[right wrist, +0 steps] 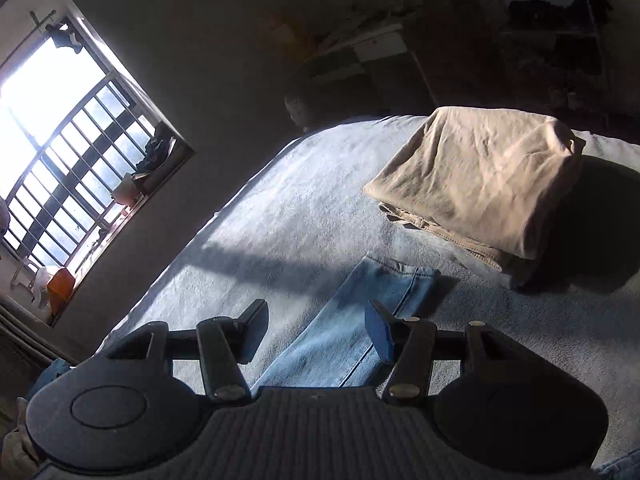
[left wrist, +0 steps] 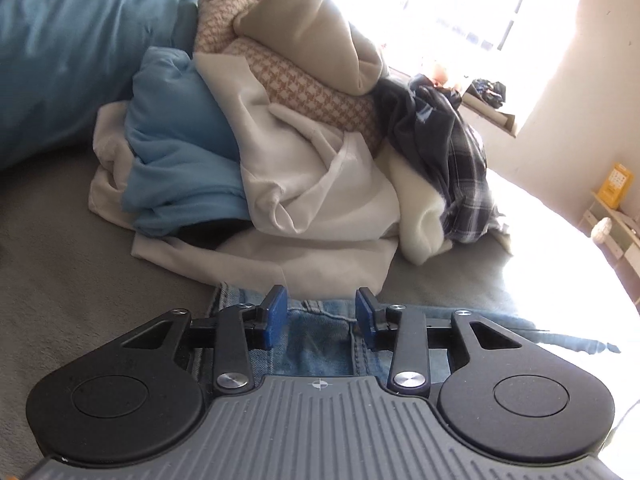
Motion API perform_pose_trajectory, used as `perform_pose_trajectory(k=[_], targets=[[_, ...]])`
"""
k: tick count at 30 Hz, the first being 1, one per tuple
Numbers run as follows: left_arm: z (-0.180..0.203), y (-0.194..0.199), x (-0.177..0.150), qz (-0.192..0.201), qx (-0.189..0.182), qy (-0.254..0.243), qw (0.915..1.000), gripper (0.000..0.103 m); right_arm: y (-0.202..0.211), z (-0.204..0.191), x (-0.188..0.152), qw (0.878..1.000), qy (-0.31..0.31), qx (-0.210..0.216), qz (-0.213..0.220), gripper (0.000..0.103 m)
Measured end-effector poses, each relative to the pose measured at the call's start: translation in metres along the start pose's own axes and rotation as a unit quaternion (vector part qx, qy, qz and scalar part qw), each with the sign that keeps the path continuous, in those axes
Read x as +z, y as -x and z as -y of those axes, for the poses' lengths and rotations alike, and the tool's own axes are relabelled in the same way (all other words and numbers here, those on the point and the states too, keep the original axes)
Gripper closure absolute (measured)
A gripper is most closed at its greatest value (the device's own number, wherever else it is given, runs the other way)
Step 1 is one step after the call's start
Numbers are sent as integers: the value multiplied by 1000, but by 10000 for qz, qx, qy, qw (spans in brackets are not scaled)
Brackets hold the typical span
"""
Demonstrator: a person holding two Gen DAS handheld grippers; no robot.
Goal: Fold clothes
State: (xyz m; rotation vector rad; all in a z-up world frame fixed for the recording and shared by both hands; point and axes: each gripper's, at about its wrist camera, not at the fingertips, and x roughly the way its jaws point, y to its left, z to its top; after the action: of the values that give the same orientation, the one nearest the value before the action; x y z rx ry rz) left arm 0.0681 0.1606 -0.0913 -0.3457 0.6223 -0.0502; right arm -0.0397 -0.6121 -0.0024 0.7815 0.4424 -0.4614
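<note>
Left claw [left wrist: 321,312] open, pads apart, nothing btwn; hovering over jeans [left wrist: 320,344] waistband, not touching as far as visible. Jeans flat on grey bed [left wrist: 80,280]. Pile [left wrist: 280,152] of unfolded clothes at 12 o'clock of claw: blue fleece [left wrist: 176,152] at 10, white top [left wrist: 312,184] centre, plaid shirt [left wrist: 452,152] at 2. Right claw [right wrist: 320,330] open too, empty, above jeans leg [right wrist: 360,320]; hem at 1 o'clock. Folded tan garment [right wrist: 480,176] at 2 o'clock, apart from jeans. Window [right wrist: 64,152] at 10.
</note>
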Motion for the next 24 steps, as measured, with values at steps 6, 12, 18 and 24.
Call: perform_pose_trajectory(k=[6, 12, 18, 24], targets=[[-22, 71, 18, 100, 157, 169, 9997, 62, 63, -1, 5, 9975, -134, 621, 321, 46], [-44, 166, 24, 42, 402, 54, 9992, 54, 155, 11, 23, 9875, 69, 1119, 1104, 44], [-43, 224, -9, -609, 72, -61, 9981, 52, 252, 37, 41, 9692, 306, 1382, 2017, 40], [-40, 236, -67, -1531, -514, 184, 9867, 52, 335, 69, 40, 9475, 313, 1346, 2883, 33]])
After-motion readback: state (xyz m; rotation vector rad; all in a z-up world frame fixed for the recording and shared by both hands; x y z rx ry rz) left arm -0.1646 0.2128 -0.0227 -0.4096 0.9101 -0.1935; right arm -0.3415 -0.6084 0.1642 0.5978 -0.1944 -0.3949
